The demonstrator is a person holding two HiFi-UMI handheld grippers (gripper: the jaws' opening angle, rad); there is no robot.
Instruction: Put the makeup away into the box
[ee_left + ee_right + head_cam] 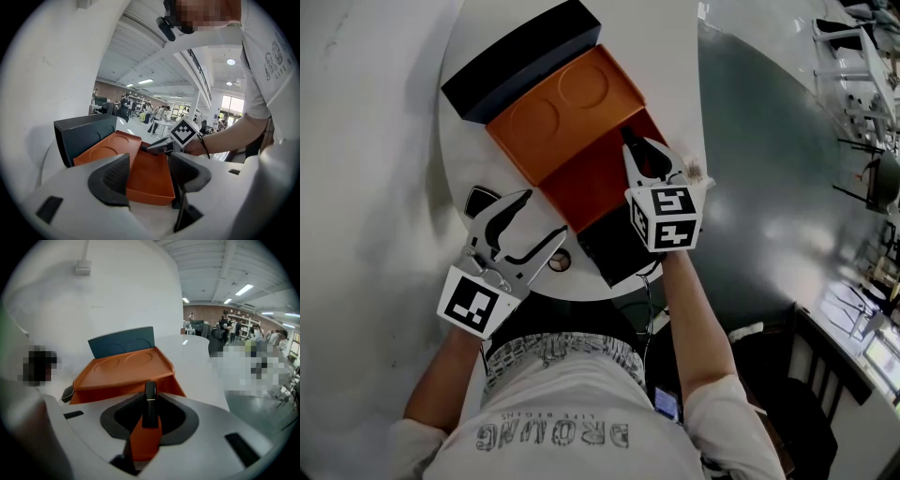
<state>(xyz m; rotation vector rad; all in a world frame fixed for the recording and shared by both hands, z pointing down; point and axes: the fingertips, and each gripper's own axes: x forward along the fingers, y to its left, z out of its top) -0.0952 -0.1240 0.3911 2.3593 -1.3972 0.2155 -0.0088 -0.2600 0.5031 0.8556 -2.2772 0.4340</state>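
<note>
Over the orange box — right tongs tight on black lipstick; alongside, left tongs wide.

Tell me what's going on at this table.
A person works two handheld grippers over a white table. The right gripper is shut on a black lipstick, held over the open orange box. The left gripper is open and empty, near the table's front edge. The lipstick is not yet set down in the box.

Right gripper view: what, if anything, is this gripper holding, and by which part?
The right gripper holds a black lipstick by its lower half; its top points toward the orange box.
</note>
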